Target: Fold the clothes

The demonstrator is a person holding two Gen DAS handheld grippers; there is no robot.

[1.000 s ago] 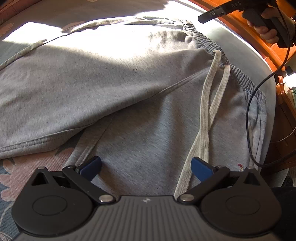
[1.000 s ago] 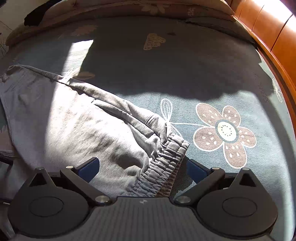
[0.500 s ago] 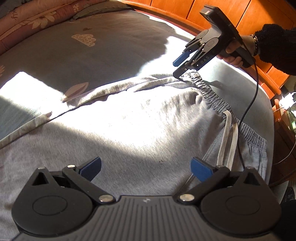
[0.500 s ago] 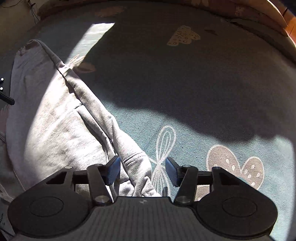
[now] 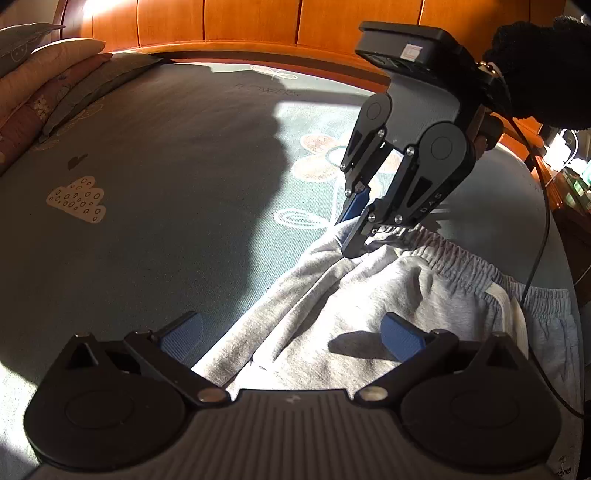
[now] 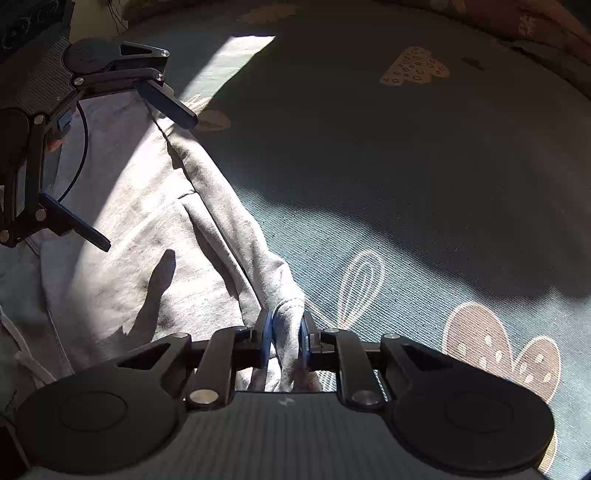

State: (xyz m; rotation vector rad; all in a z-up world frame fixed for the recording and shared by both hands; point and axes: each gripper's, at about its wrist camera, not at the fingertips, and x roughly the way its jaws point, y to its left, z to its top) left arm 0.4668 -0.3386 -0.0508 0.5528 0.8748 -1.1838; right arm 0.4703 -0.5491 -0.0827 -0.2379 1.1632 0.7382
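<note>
Grey-blue bedspread (image 5: 166,258) with printed flowers and a pale dotted cloud shape (image 5: 77,199), lit in patches by hard sunlight and crossed by broad shadow. Backed by an orange wooden headboard (image 5: 240,26) along the far edge, with stacked pillows (image 5: 55,74) at the far left in the left wrist view.

Spread on that cover, toward its near right side: light grey fleece sweatpants (image 5: 369,314), mostly flat, with a gathered elastic waistband (image 5: 465,266) along the right and a flat white drawstring (image 5: 504,306) trailing over the cloth below it. Wrinkled into long ridges along the outer edge, from the waistband corner down toward the left camera.

Right hand-held gripper (image 6: 286,336): had just been closing, and sat pressed onto a bunched fold of the grey fabric at the waistband corner, blue pads (image 6: 266,332) squeezing the cloth from both sides. Pointed steeply down at the bed. Held from behind by a person, with a black fuzzy sleeve (image 5: 535,66) showing at the top right and a thin black cable (image 5: 545,240) hanging down across the pants.

Left hand-held gripper (image 5: 291,334): spread wide, nothing between the fingers. Hovered over the same outer edge of the sweatpants, further along from the waistband, one blue pad above bare bedspread, the other above grey cloth and throwing a sharp shadow on it. Could not tell whether either fingertip touched the fabric.
</note>
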